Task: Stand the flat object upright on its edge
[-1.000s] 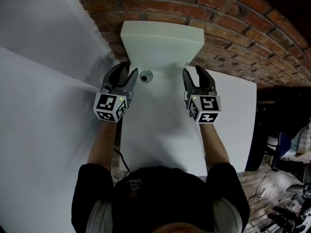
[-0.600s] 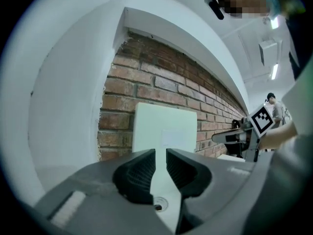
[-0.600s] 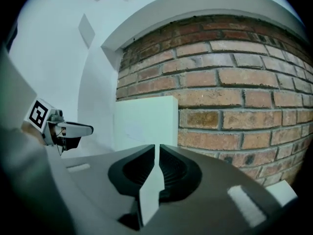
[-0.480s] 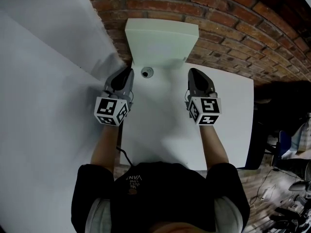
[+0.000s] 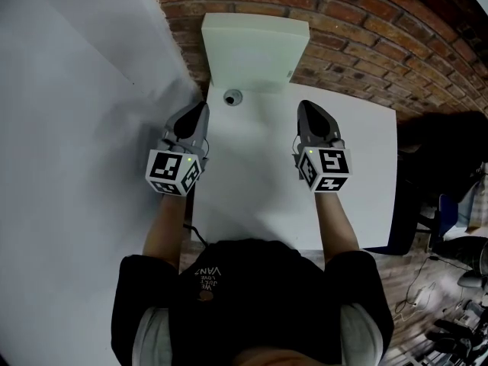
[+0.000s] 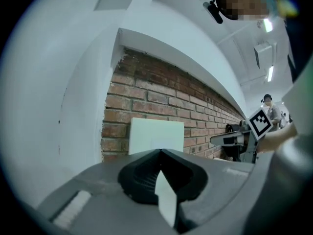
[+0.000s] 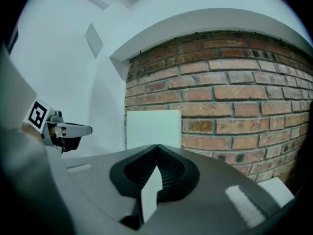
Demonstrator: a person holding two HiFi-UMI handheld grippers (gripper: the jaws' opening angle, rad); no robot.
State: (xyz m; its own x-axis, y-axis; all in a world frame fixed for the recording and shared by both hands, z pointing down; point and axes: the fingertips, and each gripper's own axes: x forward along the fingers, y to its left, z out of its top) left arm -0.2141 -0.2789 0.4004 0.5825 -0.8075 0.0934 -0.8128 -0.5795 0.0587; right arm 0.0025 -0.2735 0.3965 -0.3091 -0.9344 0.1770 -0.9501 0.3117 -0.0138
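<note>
My left gripper (image 5: pixel 200 107) and my right gripper (image 5: pixel 306 106) are both shut tight. The jaws have just been closing, and there is nothing between them. I hold nothing.

The white board (image 5: pixel 255 52) is in front of my jaws, past both tips and in the middle between them. It stands on its bottom edge on the white surface (image 5: pixel 252 197), with its back to the brick wall (image 5: pixel 366 36). I can't tell if it leans on the bricks or only stands close to them. So I think the job is done, or very nearly. This looks like the letting-go part.

Next, I think I only need to keep my jaws away from the board and see that it does not tip. If it does tip, I must open both jaws and take its two side edges again.

A small round thing (image 5: pixel 232 96) sits just in front of my left jaws, a bit to the inside. A white wall (image 5: pixel 76 128) is close outside my left jaws, so there is little room that way. Outside my right jaws the surface goes on for a good way, then it ends at an edge. Between my jaws the surface is bare.
</note>
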